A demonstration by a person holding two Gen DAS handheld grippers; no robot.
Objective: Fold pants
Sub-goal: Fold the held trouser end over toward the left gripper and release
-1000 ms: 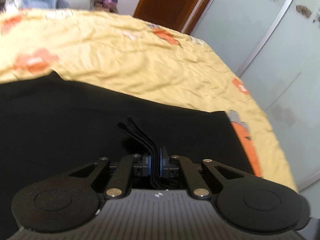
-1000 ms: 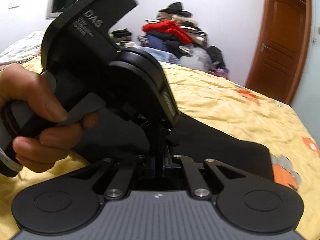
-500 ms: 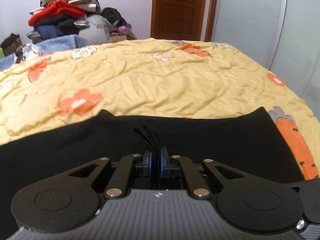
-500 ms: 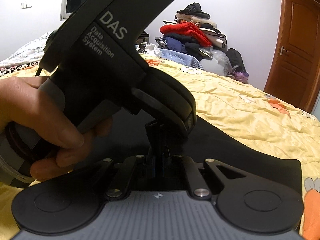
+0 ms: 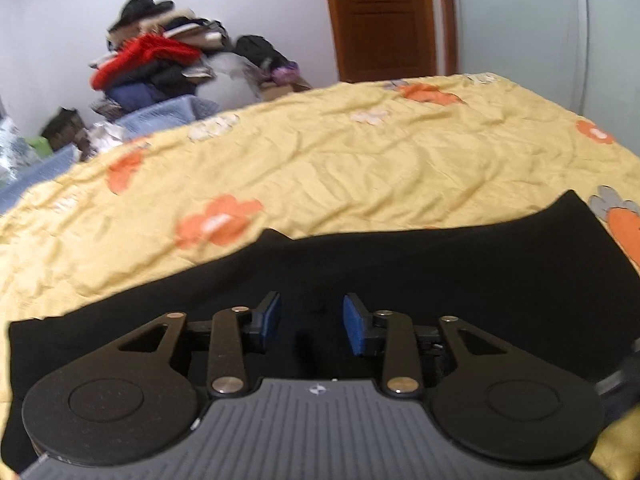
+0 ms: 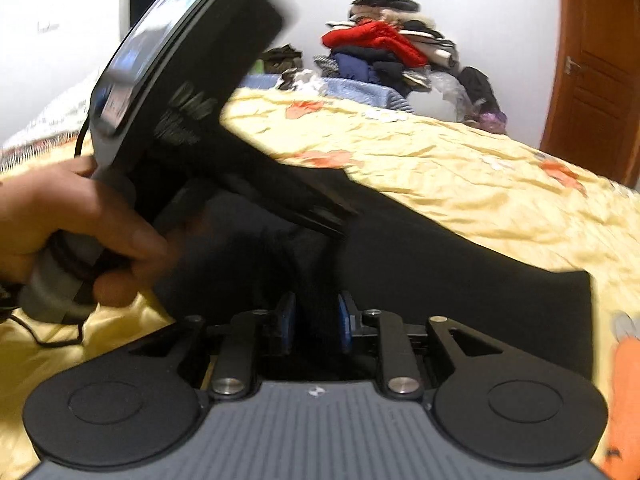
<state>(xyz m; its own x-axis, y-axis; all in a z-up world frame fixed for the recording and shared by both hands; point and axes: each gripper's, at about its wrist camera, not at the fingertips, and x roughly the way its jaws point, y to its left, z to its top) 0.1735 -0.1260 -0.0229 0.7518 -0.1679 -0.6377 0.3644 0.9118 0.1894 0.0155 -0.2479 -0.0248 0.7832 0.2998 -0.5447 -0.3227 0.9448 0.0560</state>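
Here, in the left wrist view, the left gripper (image 5: 311, 322) sits at lower centre with its blue pads (image 5: 354, 327) standing clearly apart; its jaws have just been opening, and nothing is pinched between them, only the flat black cloth showing in the gap beyond. The right gripper (image 6: 316, 322), lower centre of the right wrist view, has also just been opening, though less widely: a narrower gap, with dark cloth seen in it, blurred; the pads do not appear to press on it. The pants (image 5: 440, 272) are black, lying flat across the lower half of the left view in a broad folded band, upper edge fairly straight, a squared corner at the right. In the right view the pants (image 6: 460, 268) run from centre to a squared end at middle right. They rest on a yellow bedspread (image 5: 360, 168) with orange flower prints, wrinkled. At left in the right view a person's hand (image 6: 76, 224) grips the handle of the left gripper's body, which crosses the upper left of the frame, motion-blurred. Upper left of the left view: a clothes pile (image 5: 160, 64) against the wall; upper right, a brown door (image 5: 380, 20).
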